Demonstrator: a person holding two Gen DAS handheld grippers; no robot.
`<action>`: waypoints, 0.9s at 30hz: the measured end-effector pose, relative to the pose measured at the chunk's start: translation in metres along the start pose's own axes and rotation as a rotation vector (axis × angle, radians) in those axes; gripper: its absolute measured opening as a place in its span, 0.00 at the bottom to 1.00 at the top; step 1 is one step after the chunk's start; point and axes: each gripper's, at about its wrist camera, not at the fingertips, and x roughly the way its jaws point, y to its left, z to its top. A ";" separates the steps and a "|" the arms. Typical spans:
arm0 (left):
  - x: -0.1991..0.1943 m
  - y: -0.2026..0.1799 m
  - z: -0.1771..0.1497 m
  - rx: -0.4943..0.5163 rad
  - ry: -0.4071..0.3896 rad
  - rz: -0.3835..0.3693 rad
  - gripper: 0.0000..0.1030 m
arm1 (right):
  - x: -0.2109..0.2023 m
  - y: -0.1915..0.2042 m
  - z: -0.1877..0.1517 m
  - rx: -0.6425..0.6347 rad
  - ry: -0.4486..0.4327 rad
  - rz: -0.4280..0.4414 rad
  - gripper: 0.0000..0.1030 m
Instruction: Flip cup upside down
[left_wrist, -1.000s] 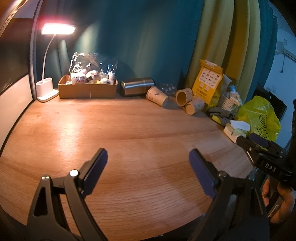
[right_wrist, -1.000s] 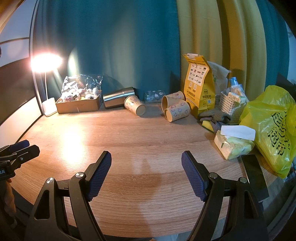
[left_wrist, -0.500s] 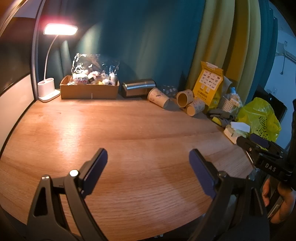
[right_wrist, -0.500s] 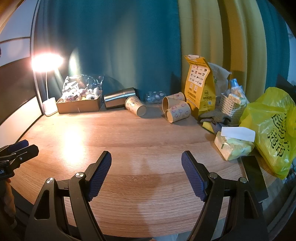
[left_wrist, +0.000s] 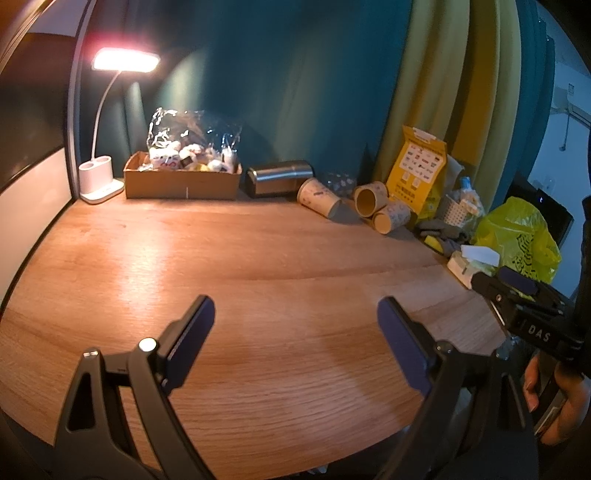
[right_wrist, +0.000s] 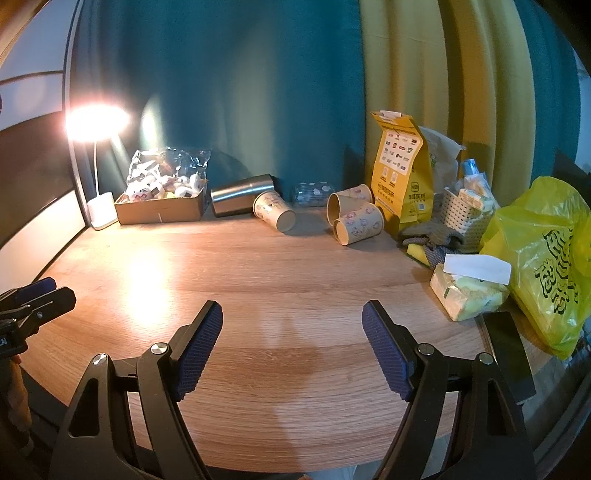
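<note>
Three paper cups lie on their sides at the back of the wooden table: one near a steel tumbler, two more beside a yellow bag. They also show in the left wrist view: the single cup and the pair. My left gripper is open and empty over the table's front. My right gripper is open and empty, also near the front edge, far from the cups.
A cardboard box of packets and a lit desk lamp stand back left. A yellow paper bag, white basket, tissue pack, yellow plastic bag and a dark phone crowd the right side.
Both views have drifted slightly, with the back objects shifting a little; the jaws stay open and nothing on the table has moved.
</note>
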 end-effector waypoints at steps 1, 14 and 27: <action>0.000 0.000 0.000 0.000 -0.001 0.000 0.88 | 0.000 -0.001 0.000 -0.001 0.000 -0.001 0.79; -0.005 0.002 0.000 -0.008 -0.012 0.015 0.88 | -0.002 0.008 0.001 0.002 0.000 0.001 0.79; 0.006 -0.004 0.004 0.022 0.020 0.010 0.88 | 0.002 0.006 0.004 0.008 0.005 0.009 0.79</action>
